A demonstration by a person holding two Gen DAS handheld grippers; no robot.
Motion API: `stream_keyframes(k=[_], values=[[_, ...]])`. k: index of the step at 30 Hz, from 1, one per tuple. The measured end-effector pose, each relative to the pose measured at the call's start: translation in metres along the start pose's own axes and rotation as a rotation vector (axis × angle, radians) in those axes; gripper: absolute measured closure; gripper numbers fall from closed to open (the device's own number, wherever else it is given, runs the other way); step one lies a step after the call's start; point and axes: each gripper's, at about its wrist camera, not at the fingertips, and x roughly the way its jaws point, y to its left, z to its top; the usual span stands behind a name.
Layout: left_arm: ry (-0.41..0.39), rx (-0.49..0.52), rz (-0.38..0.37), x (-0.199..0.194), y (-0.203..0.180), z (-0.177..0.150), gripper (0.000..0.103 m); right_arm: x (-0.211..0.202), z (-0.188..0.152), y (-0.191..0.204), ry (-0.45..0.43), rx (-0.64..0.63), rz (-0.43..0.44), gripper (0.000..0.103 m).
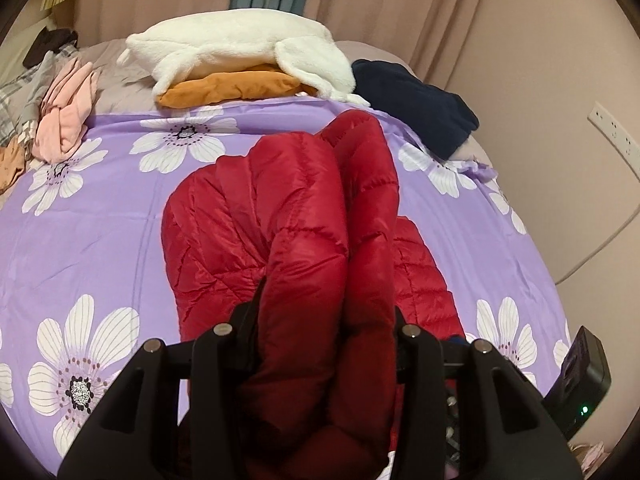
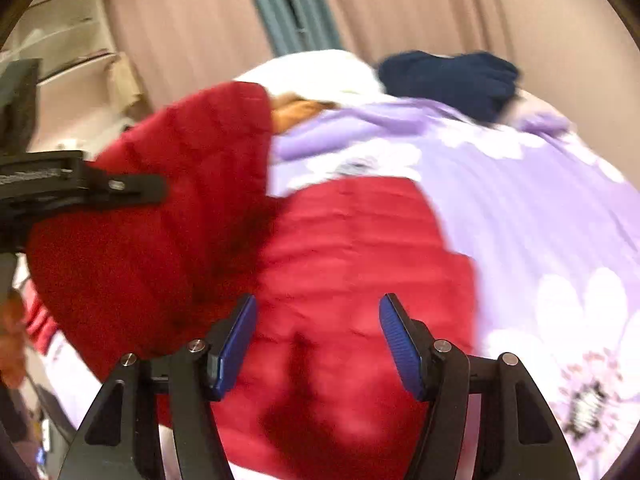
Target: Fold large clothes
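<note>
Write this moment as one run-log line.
left gripper: shut on red quilted puffer jacket | right gripper: open above jacket | purple floral bedsheet

**Jacket mid-bed, piles at far edge**

Down jacket [image 1: 280, 216] lies on the bedspread [image 1: 100, 248] at mid-bed, its near part bunched up btwn the left gripper [image 1: 324, 344] fingers. Behind it, 2 stacked garments: fleece [image 1: 240, 52] on top of a folded sweater [image 1: 236, 88]. Right of those, a dark garment [image 1: 416, 100] at the bed's edge. Far left, a heap of folded clothes [image 1: 64, 112]. Curtain [image 1: 400, 4] behind the bed; wall socket [image 1: 612, 132] at right.
</note>
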Motion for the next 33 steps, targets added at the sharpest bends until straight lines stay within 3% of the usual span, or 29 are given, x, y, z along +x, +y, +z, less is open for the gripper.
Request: stream_keyframes(k=[4,10,15,17,18,20,21,23,25,27,30,33], values=[[0.008,0.059,-0.002,0.005,-0.023,-0.005,0.061,0.009,-0.011,-0.022,0.042,0.045,-0.055,0.038],[0.046,0.139,-0.008,0.021,-0.055,-0.015,0.061,0.033,-0.022,-0.036,0.089,0.106,-0.01,0.038],[0.103,0.2,-0.013,0.044,-0.071,-0.027,0.053,0.035,-0.024,-0.043,0.065,0.111,0.018,0.038],[0.122,0.196,-0.03,0.048,-0.072,-0.028,0.044,0.033,-0.023,-0.045,0.061,0.104,0.028,0.038],[0.135,0.19,-0.061,0.049,-0.071,-0.028,0.039,0.035,-0.02,-0.045,0.061,0.105,0.033,0.038],[0.18,0.167,-0.198,0.049,-0.069,-0.026,0.014,0.023,-0.025,-0.047,0.054,0.117,0.046,0.038],[0.196,0.153,-0.251,0.049,-0.068,-0.026,0.011,0.017,-0.028,-0.05,0.051,0.128,0.051,0.038],[0.206,0.129,-0.297,0.05,-0.063,-0.026,0.011,0.008,-0.028,-0.059,0.043,0.15,0.052,0.038],[0.225,0.077,-0.358,0.054,-0.053,-0.025,0.011,-0.003,-0.028,-0.068,0.033,0.173,-0.002,0.038],[0.266,-0.038,-0.486,0.06,-0.036,-0.023,0.011,-0.018,-0.027,-0.079,0.006,0.216,-0.014,0.038],[0.315,-0.178,-0.61,0.068,-0.018,-0.018,0.011,-0.056,-0.023,-0.077,-0.108,0.222,0.107,0.038],[0.328,-0.181,-0.615,0.067,-0.017,-0.012,0.011,-0.08,-0.014,-0.053,-0.186,0.127,0.168,0.038]])
